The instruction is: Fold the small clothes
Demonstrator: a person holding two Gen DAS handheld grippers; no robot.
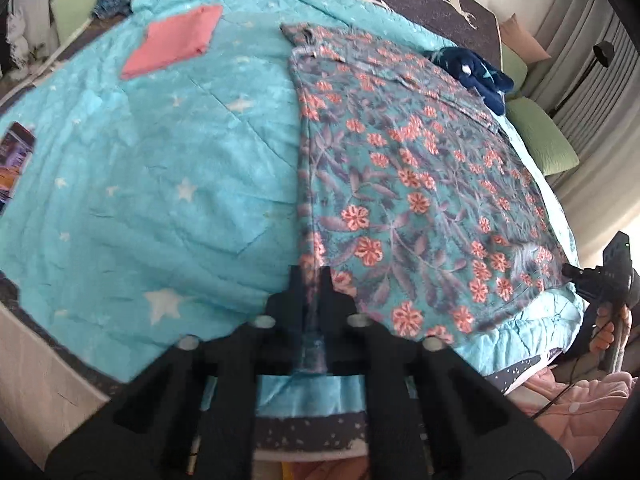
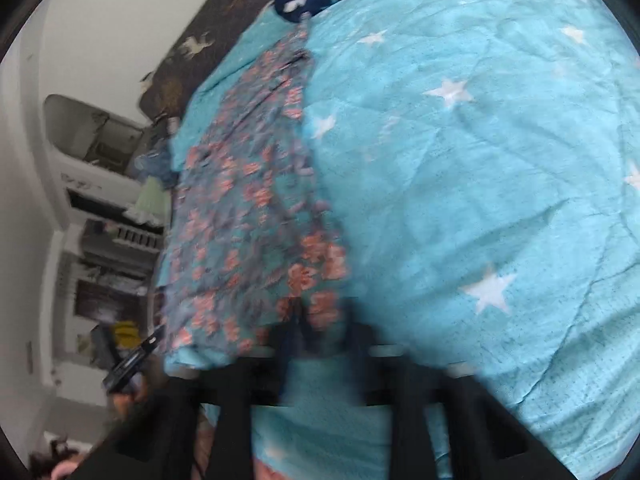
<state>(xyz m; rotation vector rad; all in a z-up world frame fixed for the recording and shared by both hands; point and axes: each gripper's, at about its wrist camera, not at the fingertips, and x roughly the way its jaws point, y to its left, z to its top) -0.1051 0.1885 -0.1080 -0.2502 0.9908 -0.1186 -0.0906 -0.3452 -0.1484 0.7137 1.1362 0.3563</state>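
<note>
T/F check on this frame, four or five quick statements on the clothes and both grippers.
1. The left gripper is shut on the floral garment's near edge. True.
2. The folded pink cloth lies on the floral garment. False: it lies apart, on the blue star quilt.
3. The right gripper is open. False: shut on the floral garment.
4. A dark blue starred cloth sits at the garment's far end. True.
5. The quilt is plain. False: white stars.

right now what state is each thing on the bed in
floral garment: spread flat, near edge pinched
pink cloth: folded, lying flat
navy starred garment: crumpled, unfolded
left gripper: fingers shut on the floral garment
right gripper: fingers shut on the floral garment
</note>
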